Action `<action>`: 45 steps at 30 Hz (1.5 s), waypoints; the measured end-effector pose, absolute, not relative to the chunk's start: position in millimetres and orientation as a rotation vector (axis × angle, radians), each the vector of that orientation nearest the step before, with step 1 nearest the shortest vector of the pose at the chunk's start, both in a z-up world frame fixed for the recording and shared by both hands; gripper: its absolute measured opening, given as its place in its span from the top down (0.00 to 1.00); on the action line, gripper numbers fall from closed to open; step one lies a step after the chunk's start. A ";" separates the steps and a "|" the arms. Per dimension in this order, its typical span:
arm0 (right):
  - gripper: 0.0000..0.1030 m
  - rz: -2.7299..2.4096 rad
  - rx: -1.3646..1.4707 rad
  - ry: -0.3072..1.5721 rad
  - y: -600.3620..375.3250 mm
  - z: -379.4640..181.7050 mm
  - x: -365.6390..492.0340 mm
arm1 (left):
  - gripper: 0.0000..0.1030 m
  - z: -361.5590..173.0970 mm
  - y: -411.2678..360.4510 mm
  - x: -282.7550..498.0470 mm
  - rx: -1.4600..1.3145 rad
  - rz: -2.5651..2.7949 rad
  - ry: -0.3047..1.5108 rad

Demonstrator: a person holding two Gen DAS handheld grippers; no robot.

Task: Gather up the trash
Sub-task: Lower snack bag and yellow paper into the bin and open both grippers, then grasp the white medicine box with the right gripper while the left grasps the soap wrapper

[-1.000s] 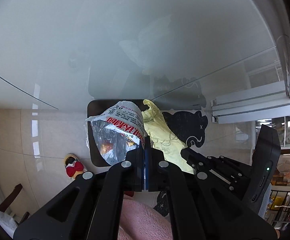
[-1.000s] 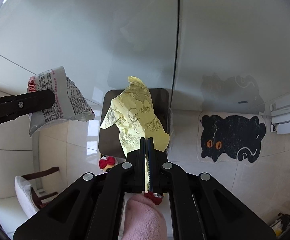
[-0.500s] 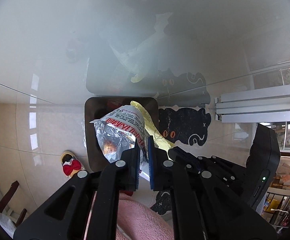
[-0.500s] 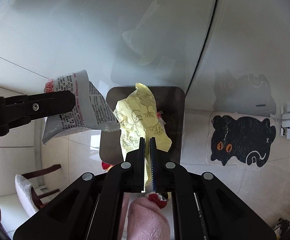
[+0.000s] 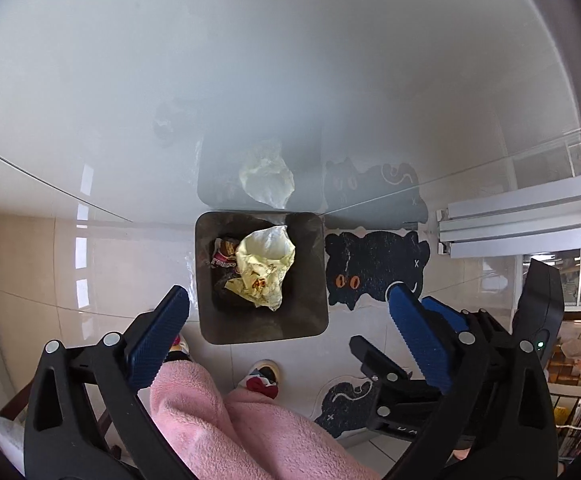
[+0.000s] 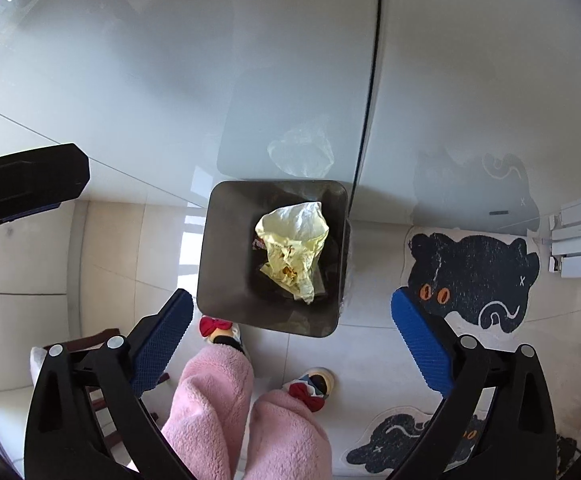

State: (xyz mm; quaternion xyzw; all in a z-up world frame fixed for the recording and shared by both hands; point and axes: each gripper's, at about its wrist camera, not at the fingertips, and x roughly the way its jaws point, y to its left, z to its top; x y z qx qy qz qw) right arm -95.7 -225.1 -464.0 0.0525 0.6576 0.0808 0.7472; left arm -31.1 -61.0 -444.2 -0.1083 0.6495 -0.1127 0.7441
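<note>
Readable text: almost none

Red-and-white snack wrapper point(image 5: 225, 258) in the dark bin point(image 5: 210, 240) carries white lettering on a red band, too small and crumpled to read; yellow wrapper point(image 5: 266, 266) shows printed marks, none legible; small pale marking on the right gripper's point(image 5: 422, 320) black body low in the left wrist view, cut off, unreadable.

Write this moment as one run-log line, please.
left gripper: open, empty | right gripper: open, empty | yellow wrapper, snack bag: in trash bin
</note>
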 end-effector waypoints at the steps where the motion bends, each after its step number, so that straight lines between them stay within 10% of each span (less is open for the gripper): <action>1: 0.03 0.180 0.120 1.434 -226.8 -454.6 -98.0 | 0.08 -436.4 -60.8 -33.2 -0.224 -0.235 1.419; 25: 0.03 0.218 0.279 0.856 -269.0 -169.9 -70.8 | 0.08 -190.8 -3.0 -50.7 -0.092 -0.254 0.977; 41: 0.03 0.038 0.271 0.830 -256.1 -152.1 26.4 | 0.09 -158.4 0.4 38.6 -0.178 -0.463 0.906; 45: 0.03 0.022 0.280 0.848 -254.1 -160.1 42.0 | 0.25 -163.7 -12.0 57.7 -0.155 -0.519 0.931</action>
